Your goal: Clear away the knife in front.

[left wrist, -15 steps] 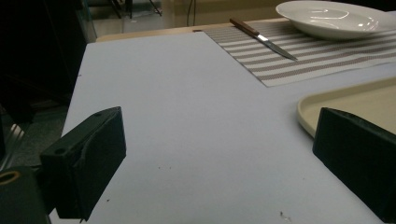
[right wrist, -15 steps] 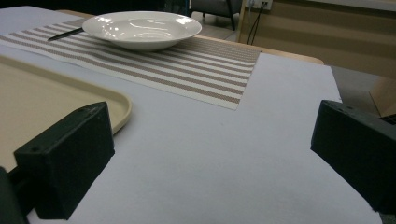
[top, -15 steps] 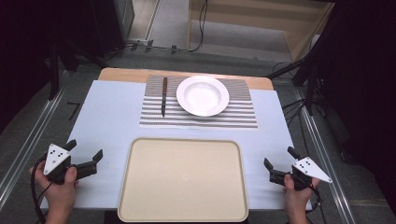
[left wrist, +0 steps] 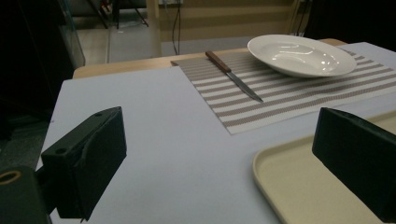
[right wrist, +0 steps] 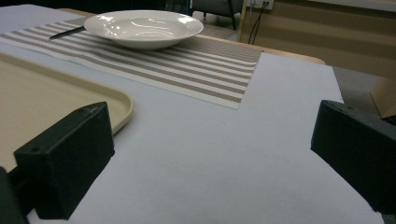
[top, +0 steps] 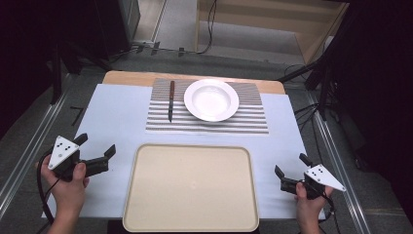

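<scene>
A white deep plate (top: 211,100) sits on a striped placemat (top: 209,123) at the far middle of the table. Left of it on the mat lies a knife (top: 171,101) with a brown wooden handle. A beige tray (top: 191,187) lies at the near middle. My left gripper (top: 97,145) is open and holds nothing, low over the pale blue cloth left of the tray. My right gripper (top: 290,164) is open and holds nothing, right of the tray. In the left gripper view the knife (left wrist: 233,76) and plate (left wrist: 301,55) lie ahead of the left gripper (left wrist: 219,154). In the right gripper view the plate (right wrist: 142,28) lies beyond the right gripper (right wrist: 210,154).
The pale blue cloth (top: 117,112) covers most of the wooden table (top: 126,77). Metal rails (top: 29,146) run along both sides of the table. Cables and dark stands (top: 321,83) sit on the floor beyond it, and a wooden cabinet (top: 272,19) stands at the back.
My left gripper has moved slightly forward over the cloth. The right gripper, plate, knife and tray have stayed where they were.
</scene>
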A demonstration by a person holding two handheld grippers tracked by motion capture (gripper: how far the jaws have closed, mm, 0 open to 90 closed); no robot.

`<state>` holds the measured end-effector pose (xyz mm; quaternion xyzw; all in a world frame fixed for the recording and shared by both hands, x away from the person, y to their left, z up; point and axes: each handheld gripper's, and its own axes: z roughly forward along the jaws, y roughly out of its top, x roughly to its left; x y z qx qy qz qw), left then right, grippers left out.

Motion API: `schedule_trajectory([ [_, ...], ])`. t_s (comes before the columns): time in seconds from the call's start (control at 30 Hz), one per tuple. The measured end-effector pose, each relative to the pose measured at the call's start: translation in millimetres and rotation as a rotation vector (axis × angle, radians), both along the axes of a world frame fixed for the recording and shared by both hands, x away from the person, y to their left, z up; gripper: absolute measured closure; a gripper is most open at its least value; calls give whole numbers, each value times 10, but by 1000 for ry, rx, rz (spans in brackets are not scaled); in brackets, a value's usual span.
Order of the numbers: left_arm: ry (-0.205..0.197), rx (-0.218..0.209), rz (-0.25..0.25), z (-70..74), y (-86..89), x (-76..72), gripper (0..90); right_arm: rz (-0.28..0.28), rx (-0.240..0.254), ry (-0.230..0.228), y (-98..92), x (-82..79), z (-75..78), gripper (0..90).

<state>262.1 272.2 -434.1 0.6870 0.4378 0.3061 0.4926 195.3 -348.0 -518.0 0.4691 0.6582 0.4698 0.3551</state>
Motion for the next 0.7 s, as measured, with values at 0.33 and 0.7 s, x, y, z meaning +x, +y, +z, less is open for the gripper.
schedule_trajectory([
  [0.33,-18,-5,-46,229,-223,244,24,15,-6,-2,4,1,-1,0],
  [0.7,-6,-17,-66,324,-430,632,34,21,-6,-6,3,3,-2,0],
])
